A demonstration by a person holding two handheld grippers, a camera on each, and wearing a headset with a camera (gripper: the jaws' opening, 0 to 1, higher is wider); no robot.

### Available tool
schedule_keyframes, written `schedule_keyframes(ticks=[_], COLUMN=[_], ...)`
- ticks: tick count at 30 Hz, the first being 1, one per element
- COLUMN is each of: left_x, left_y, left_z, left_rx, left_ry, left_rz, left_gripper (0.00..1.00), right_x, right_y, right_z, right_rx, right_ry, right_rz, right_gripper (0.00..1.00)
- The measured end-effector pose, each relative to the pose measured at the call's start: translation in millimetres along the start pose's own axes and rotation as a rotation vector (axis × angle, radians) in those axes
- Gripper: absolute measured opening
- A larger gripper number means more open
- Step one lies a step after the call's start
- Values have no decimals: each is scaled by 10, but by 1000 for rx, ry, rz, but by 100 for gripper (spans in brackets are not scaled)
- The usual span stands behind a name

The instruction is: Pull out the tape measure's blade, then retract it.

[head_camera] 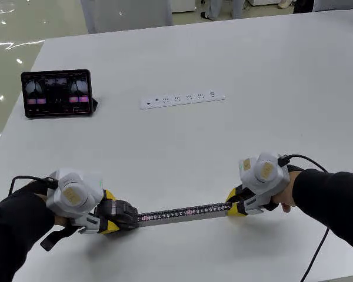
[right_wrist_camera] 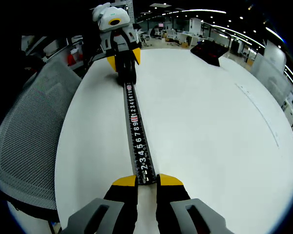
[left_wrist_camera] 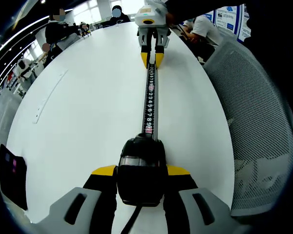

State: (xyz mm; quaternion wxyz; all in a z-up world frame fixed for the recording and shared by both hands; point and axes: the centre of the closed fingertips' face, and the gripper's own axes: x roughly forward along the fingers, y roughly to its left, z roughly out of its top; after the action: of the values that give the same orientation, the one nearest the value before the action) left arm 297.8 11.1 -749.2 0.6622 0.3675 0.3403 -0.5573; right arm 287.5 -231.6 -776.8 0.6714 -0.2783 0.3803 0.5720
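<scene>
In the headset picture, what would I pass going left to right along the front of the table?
First the left gripper, tape measure case in its jaws, blade, right gripper pinching the blade's end.

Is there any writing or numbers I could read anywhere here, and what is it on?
"2 3 4 5 6 7 8 9": on the blade, running up from the right tongs; the red figure after them is blurred.
Tablet screen: too blurred to read.
Power strip markings: too small.
Posters behind: too small.

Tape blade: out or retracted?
Out. The blade spans from the case in the left gripper to the right gripper pinching its tip.
</scene>
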Motion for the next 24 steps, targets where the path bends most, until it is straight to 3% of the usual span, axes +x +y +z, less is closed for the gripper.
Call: schedule_keyframes(ticks=[24], left_x=[4], left_y=[7], left_z=[-36], left_rx=[-3], left_ry=[7], left_rz=[1], left_gripper=[31], right_x=[-85], right_y=[-27], right_z=[-128], right_rx=[16], right_ry=[5], right_rz=[-7], right_gripper=[10])
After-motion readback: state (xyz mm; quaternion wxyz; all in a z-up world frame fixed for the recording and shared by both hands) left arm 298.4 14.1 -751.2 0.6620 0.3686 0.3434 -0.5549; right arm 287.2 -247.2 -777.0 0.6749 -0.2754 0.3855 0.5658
